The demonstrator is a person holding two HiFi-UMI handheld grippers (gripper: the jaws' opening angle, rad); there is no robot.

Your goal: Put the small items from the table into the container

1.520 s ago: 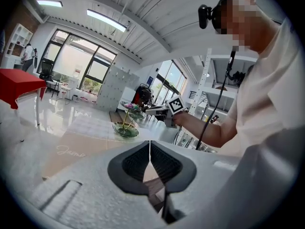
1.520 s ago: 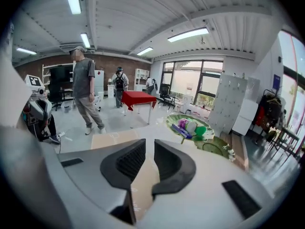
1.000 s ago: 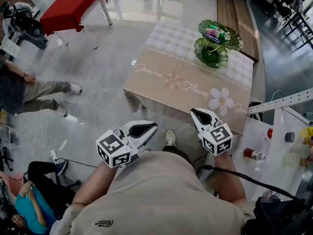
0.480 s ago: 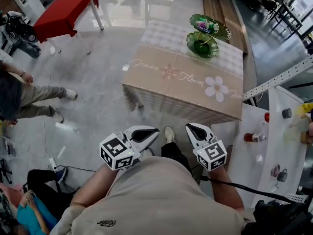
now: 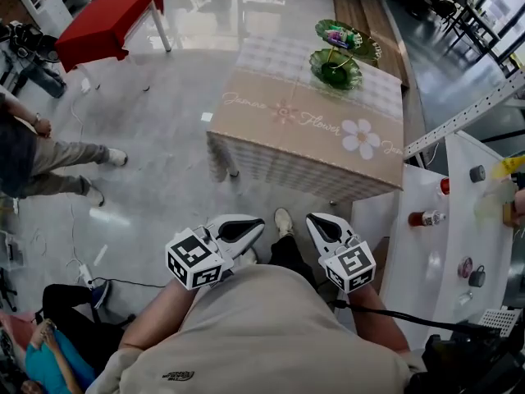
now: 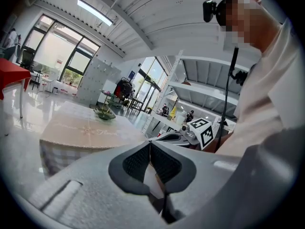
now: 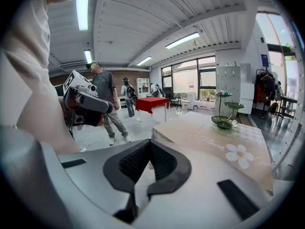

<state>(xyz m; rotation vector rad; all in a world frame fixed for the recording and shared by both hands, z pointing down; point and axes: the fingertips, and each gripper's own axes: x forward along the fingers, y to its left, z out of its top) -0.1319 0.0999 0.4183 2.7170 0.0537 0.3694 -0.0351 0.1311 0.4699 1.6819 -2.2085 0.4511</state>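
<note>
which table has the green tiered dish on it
The table with the beige flower-print cloth, straight ahead; the green tiered dish stands at its far end. The red-covered table and the white table carry no such dish.

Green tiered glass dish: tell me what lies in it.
Small pink and purple items lie on its top tier, too small to identify. The lower bowl looks empty, though upper tiers cover part.

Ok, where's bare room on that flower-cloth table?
Nearly the whole table is bare, from its near edge to the green tiered dish at its far right corner. The white counter alongside is crowded with small items.
</note>
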